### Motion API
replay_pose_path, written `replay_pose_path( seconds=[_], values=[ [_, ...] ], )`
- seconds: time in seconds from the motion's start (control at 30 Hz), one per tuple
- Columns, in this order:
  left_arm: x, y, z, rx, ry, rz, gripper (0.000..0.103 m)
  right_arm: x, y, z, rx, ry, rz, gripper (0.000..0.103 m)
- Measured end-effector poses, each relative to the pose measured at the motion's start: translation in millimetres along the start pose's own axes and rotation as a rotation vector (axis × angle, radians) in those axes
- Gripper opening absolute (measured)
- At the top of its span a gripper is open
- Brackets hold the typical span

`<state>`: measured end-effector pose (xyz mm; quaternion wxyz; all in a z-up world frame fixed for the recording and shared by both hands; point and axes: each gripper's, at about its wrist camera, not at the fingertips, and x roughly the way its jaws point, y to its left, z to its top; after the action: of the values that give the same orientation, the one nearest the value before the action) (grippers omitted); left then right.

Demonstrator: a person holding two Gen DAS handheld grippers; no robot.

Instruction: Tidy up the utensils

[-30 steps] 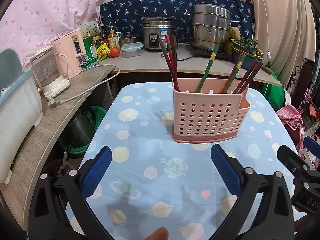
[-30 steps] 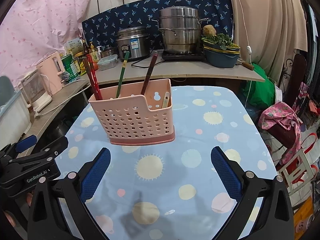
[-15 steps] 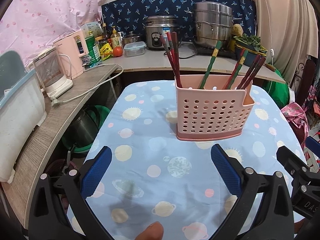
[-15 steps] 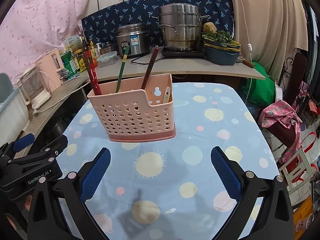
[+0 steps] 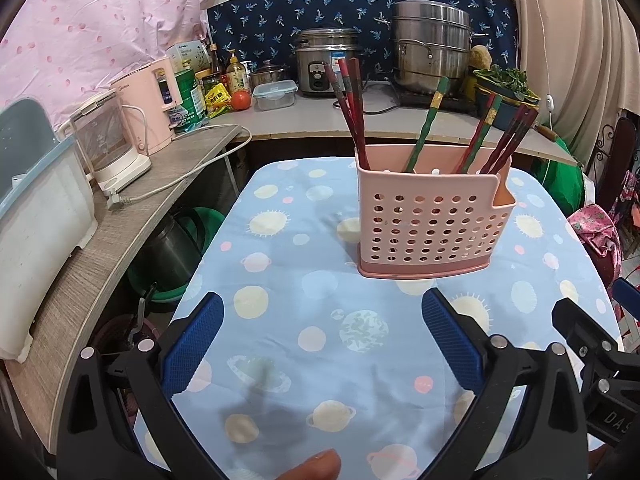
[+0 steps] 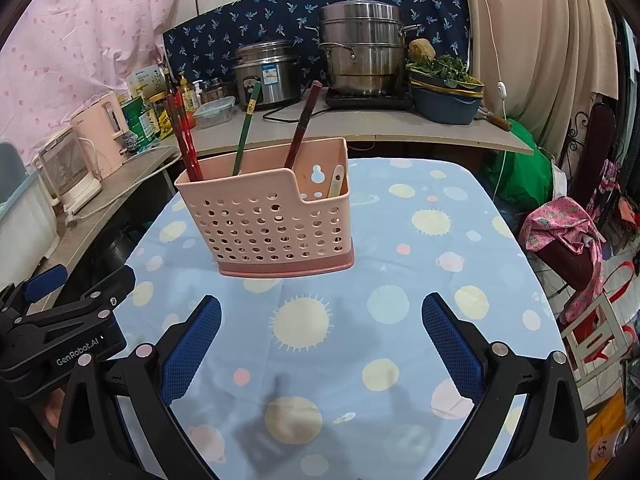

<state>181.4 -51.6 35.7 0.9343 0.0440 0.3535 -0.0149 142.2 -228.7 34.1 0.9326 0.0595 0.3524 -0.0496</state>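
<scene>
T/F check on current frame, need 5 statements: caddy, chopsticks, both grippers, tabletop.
1. The left gripper is shut on a chopstick. False: its fingers are spread and hold nothing.
2. The pink caddy stands upright on the blue tablecloth. True.
3. The right gripper is open and holds nothing. True.
4. The caddy is empty. False: red and green chopsticks stand in it.
5. Loose chopsticks lie on the cloth in front of the caddy. False: none show there in either view.
</scene>
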Motion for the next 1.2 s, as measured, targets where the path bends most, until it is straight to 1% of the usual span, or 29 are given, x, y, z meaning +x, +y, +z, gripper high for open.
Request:
replay_pose_path(
  seconds=[1.2],
  values=[
    [6.0,1.4,-2.8,0.009,0.03,0.022,0.095,4.1,1.6,-5.3,-0.009,0.013,-0.015,0.097]
  ],
)
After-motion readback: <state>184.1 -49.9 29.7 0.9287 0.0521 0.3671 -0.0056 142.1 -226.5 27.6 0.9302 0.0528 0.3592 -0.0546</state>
